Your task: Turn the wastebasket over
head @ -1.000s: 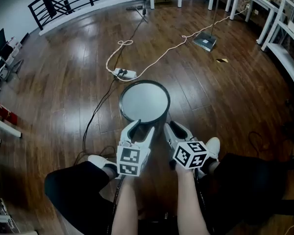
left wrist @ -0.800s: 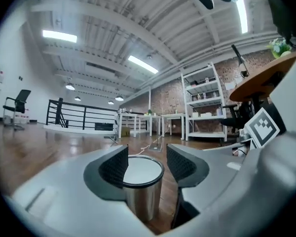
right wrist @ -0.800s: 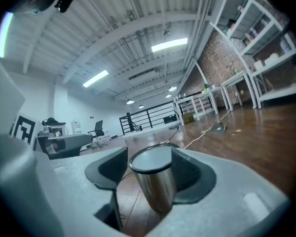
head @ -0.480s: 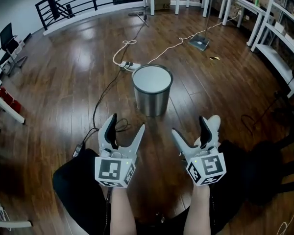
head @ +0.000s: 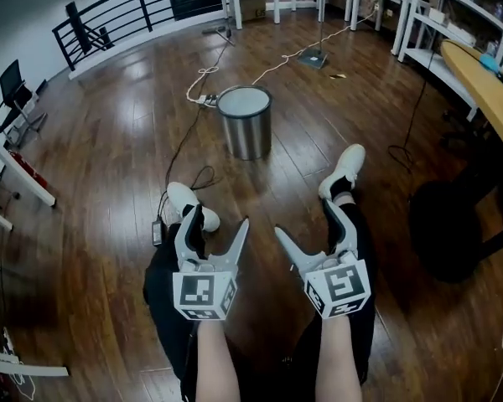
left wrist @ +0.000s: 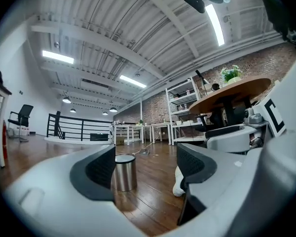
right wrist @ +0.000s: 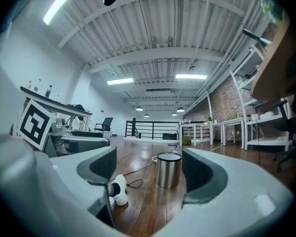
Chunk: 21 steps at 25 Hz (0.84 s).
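The wastebasket [head: 245, 122] is a brushed-steel cylinder standing upright on the wood floor, with a pale flat disc on top. It also shows small and far off in the left gripper view [left wrist: 124, 173] and the right gripper view [right wrist: 168, 171]. My left gripper [head: 217, 222] and right gripper [head: 308, 222] are held side by side over my legs, well short of the basket and pointing level toward it. Both sets of jaws have just been opening and stand wide open with nothing between them. In their own views the left gripper [left wrist: 145, 174] and right gripper [right wrist: 148, 174] frame only floor and the distant basket.
A power strip [head: 203, 100] with a pale cable lies just behind the basket. A black cable [head: 180, 153] runs toward my left shoe [head: 189, 199]; my right shoe [head: 344, 167] is ahead. A wooden table [head: 486, 82] and dark chair [head: 461, 220] stand right, a railing [head: 126, 11] behind.
Both grippers were at the basket's near rim with the jaws nearly shut; they have let go, opened wide and drawn well back. The basket now looks farther away.
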Motion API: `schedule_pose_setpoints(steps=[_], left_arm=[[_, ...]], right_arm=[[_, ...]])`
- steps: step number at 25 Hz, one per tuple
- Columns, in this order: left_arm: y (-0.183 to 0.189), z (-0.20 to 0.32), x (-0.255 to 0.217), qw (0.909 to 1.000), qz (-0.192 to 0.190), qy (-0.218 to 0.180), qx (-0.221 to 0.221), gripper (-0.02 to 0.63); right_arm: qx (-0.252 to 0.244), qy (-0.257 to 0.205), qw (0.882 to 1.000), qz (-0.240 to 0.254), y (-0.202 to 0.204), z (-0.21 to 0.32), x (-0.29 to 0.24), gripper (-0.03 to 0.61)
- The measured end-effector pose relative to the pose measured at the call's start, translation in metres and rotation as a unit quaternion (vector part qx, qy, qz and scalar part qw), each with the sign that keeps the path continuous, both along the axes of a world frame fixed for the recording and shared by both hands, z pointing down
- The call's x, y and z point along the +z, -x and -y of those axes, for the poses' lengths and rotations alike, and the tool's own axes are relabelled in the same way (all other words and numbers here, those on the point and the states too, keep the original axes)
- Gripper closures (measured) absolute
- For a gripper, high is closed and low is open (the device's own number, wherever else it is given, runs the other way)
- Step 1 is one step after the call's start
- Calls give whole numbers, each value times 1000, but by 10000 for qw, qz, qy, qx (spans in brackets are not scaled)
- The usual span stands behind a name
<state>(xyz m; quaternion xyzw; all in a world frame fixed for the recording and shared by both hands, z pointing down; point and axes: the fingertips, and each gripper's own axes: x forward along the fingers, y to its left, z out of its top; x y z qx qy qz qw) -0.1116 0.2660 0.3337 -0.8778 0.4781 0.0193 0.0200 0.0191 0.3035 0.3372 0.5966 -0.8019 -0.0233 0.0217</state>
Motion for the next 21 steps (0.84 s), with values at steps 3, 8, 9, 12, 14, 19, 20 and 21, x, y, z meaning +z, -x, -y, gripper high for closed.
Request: schedule_pose_setpoints(steps=[3,8,9,12,14,19,20,21], left_arm=[[10,-56,-9,10000,51,-33,30,209],[38,-146,-33,9993,-191,-51,333,244],[43,-157,-38,9992,-145,-135,354,244],[53,-184,-38,9988,58,-260,401,244],[56,-200,-30,9988,77,-237,427,244],[83,-232,-53,9984,111,-77,543,244],[91,-238,-62,9982,140,-43,583,244],[98,-245,-70,9979,169,-10,624,244]], right_arm=[[224,-70,9997,52,4,-54,-15,178],[495,-124,9987,47,28,-138,-32,178],[501,-147,9986,19,35,-148,-33,178],[592,-206,9980,32,48,-179,-35,178],[663,-233,9975,26,49,-199,-32,178],[777,-131,9969,-9,77,-237,-64,178],[809,-99,9967,9,85,-244,-74,178],[843,-66,9964,28,92,-251,-83,178]])
